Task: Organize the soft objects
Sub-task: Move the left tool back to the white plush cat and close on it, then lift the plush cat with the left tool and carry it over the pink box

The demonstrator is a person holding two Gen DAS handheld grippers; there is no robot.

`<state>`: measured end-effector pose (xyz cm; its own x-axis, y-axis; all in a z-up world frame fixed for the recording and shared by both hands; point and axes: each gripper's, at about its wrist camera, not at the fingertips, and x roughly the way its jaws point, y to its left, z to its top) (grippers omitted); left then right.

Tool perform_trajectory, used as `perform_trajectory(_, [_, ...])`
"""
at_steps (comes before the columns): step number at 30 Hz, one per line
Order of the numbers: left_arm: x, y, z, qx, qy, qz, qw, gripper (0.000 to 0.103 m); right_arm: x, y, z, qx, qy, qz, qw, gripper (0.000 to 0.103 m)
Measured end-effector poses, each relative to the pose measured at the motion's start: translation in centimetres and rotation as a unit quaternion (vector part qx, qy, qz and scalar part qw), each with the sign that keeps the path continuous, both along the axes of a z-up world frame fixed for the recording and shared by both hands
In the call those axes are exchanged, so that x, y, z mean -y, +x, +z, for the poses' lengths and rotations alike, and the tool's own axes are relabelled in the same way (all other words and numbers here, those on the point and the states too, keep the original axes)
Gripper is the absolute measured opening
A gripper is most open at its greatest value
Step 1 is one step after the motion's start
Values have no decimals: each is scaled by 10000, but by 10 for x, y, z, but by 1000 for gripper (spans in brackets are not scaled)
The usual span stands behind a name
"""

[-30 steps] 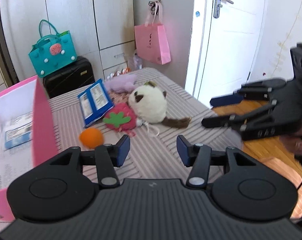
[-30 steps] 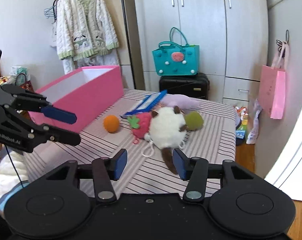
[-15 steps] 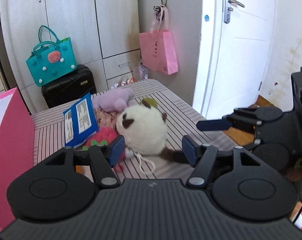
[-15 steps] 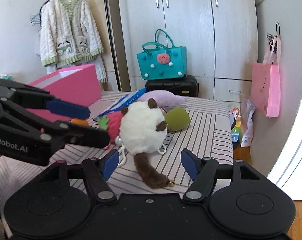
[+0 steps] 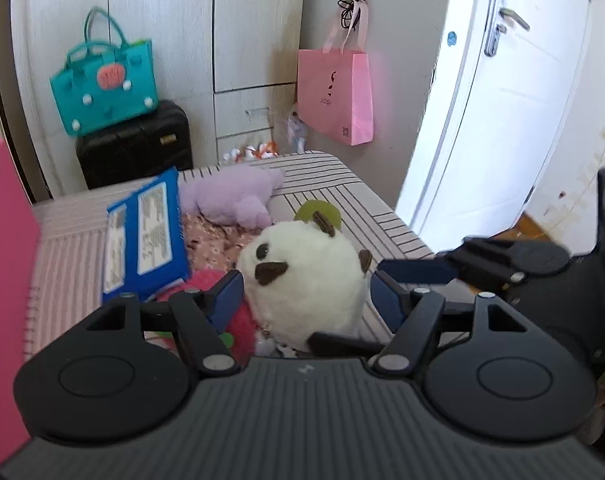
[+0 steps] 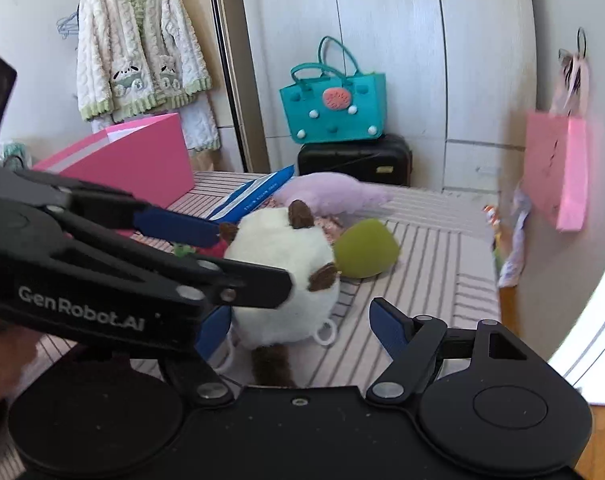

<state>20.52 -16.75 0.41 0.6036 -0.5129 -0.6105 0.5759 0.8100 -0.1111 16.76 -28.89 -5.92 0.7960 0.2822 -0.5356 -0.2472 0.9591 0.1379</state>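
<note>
Now both grippers' jaws stand apart around the white plush cat [image 5: 302,288], its tail pointing toward the right gripper [image 6: 300,328].

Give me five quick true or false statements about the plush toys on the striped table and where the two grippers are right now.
1. The left gripper is open, with the white plush between its fingers. True.
2. The right gripper is shut on the plush's brown tail. False: it is open, with the tail lying between its fingers.
3. A green plush lies right beside the white plush. True.
4. The purple plush sits inside the pink box. False: it lies on the striped table, behind the white plush.
5. The teal bag hangs on the door. False: it sits on the black suitcase.
</note>
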Motion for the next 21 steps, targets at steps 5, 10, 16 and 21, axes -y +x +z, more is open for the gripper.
perform_trajectory(5, [-6,1,-2,-47,-277,69,9996,67,-7,6,-4,-9,-56,47,10000,63])
perform_trajectory(10, [-11,0,-6,-299,-496,38,9983,64,-5,-2,-2,42,218,127,9997,47])
perform_trajectory(16, [-16,-4,-11,-410,-629,208,9970,64,-5,-20,5,41,247,136,9996,41])
perform_trajectory(21, [-20,2,-17,-611,-810,213,9946,64,-5,-26,5,-14,171,258,9995,49])
